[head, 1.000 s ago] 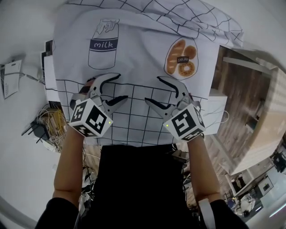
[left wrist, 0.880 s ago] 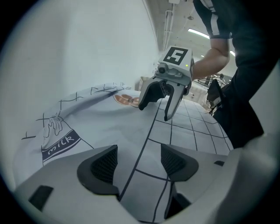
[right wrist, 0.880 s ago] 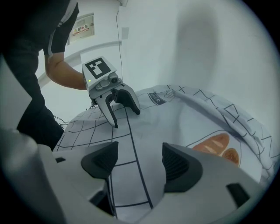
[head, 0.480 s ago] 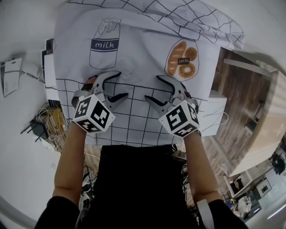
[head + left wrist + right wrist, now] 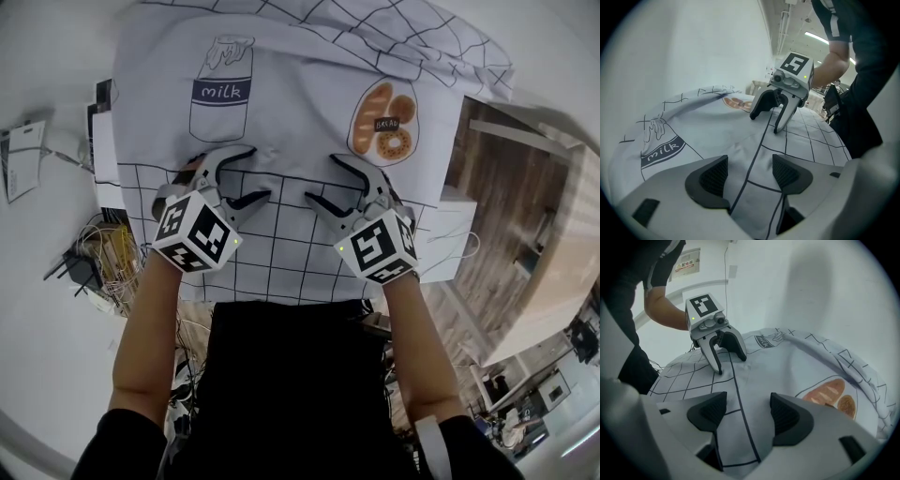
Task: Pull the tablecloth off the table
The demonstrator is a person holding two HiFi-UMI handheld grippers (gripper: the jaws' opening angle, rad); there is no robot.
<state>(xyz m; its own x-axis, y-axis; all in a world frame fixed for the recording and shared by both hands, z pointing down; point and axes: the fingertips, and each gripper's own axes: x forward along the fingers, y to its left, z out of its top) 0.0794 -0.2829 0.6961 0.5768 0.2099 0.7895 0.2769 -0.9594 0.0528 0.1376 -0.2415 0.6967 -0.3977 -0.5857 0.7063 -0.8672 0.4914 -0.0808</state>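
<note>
A white tablecloth [image 5: 281, 103] with a black grid, a milk bottle print [image 5: 222, 89] and a bread print [image 5: 382, 120] covers the table and hangs over its near edge. Its far part is bunched into folds. My left gripper [image 5: 261, 172] and right gripper [image 5: 321, 178] stand open side by side low over the cloth's near part, jaws pointing toward each other. In the left gripper view, the left gripper [image 5: 750, 171] straddles a low ridge of tablecloth [image 5: 754, 154], with the right gripper [image 5: 780, 110] ahead. In the right gripper view, the right gripper [image 5: 747, 411] has tablecloth [image 5: 740, 399] between its jaws, facing the left gripper [image 5: 719, 350].
A tangle of cables [image 5: 103, 253] lies on the floor at the left, with papers [image 5: 23, 159] farther left. A white box [image 5: 452, 234] and wooden furniture [image 5: 525, 216] stand at the right. The person's black clothing [image 5: 281, 375] is against the table's near edge.
Both grippers have edged slightly forward over the cloth and stay open. The cloth has not visibly shifted.
</note>
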